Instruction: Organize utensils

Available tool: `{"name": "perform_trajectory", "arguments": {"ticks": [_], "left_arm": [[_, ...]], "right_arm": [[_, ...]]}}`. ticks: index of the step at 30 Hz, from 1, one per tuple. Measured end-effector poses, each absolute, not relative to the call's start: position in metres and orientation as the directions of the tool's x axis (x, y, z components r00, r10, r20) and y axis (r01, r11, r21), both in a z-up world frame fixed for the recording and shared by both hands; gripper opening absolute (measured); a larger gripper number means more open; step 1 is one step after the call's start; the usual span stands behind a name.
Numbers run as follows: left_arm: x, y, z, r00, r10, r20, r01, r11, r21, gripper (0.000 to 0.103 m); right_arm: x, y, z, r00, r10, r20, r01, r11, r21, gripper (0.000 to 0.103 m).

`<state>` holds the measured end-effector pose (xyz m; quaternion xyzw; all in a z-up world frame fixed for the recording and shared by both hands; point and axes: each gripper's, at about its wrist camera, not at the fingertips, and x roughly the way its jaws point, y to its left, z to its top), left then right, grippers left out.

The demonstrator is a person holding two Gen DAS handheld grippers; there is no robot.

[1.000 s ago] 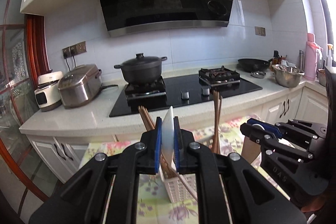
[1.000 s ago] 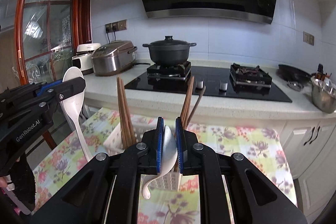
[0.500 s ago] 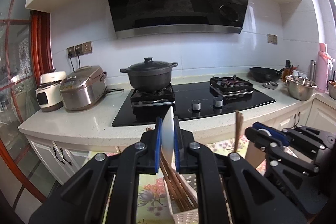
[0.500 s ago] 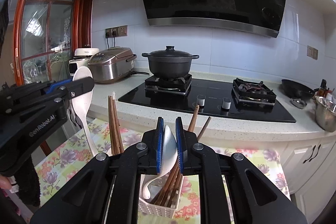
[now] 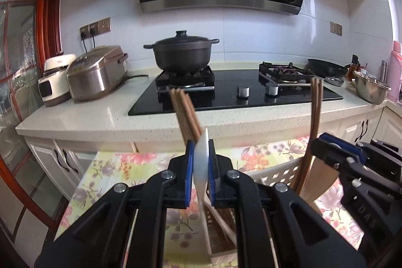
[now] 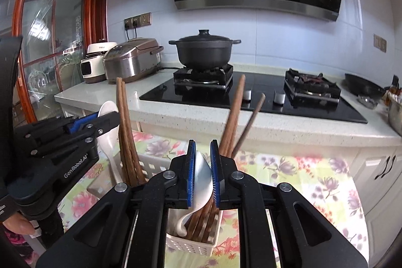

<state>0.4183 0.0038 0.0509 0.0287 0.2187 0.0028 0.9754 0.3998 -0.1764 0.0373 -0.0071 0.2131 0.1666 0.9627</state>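
The left gripper is clamped on a white ceramic spoon, its blue pads pressed against the bowl, which stands edge-on between them while the handle hangs down into the white perforated utensil basket on the floral tablecloth. The right gripper likewise grips a second white spoon by its bowl, the curved handle reaching down into the near compartment of the basket, beside a bundle of brown wooden chopsticks that lean out to the upper right. Another bundle of chopsticks stands in the basket's left part, just beside the left gripper's spoon. Behind the table runs the countertop with a black lidded pot on the gas hob
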Motion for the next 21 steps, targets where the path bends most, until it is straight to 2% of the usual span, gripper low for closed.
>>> {"name": "perform_trajectory", "arguments": {"ticks": [3,7,10,11,12,14,17,18,21], "left_arm": [[0.415,0.009,0.046,0.903,0.028,-0.428,-0.002,0.998,0.059,0.020],[0.405,0.016,0.051,0.907,0.040,-0.419,-0.015,0.998,0.063,0.020],[0.390,0.021,0.065,0.917,0.050,-0.396,-0.028,0.998,0.060,0.025],[0.382,0.023,0.070,0.922,0.051,-0.384,-0.032,0.998,0.056,0.035],[0.372,0.024,0.075,0.928,0.051,-0.369,-0.035,0.998,0.051,0.049],[0.354,0.024,0.082,0.938,0.061,-0.342,-0.047,0.998,0.048,0.065],[0.324,0.024,0.083,0.942,0.073,-0.328,-0.060,0.997,0.048,0.078],[0.313,0.024,0.081,0.944,0.078,-0.322,-0.067,0.997,0.045,0.085],[0.286,0.025,0.073,0.947,0.085,-0.311,-0.077,0.996,0.038,0.097]], "right_arm": [[0.398,-0.178,0.035,0.853,0.321,-0.412,-0.327,0.943,0.057,0.014],[0.389,-0.183,0.045,0.858,0.333,-0.392,-0.335,0.940,0.067,0.015],[0.372,-0.188,0.061,0.863,0.352,-0.363,-0.353,0.933,0.067,0.024],[0.364,-0.190,0.065,0.866,0.357,-0.350,-0.357,0.932,0.067,0.028],[0.357,-0.192,0.069,0.868,0.360,-0.342,-0.360,0.931,0.065,0.030],[0.342,-0.196,0.072,0.870,0.362,-0.336,-0.359,0.931,0.074,0.032],[0.320,-0.206,0.067,0.867,0.366,-0.339,-0.349,0.930,0.112,0.041],[0.311,-0.211,0.064,0.867,0.366,-0.337,-0.344,0.931,0.125,0.042],[0.288,-0.225,0.051,0.859,0.376,-0.347,-0.336,0.926,0.172,0.045]]}}
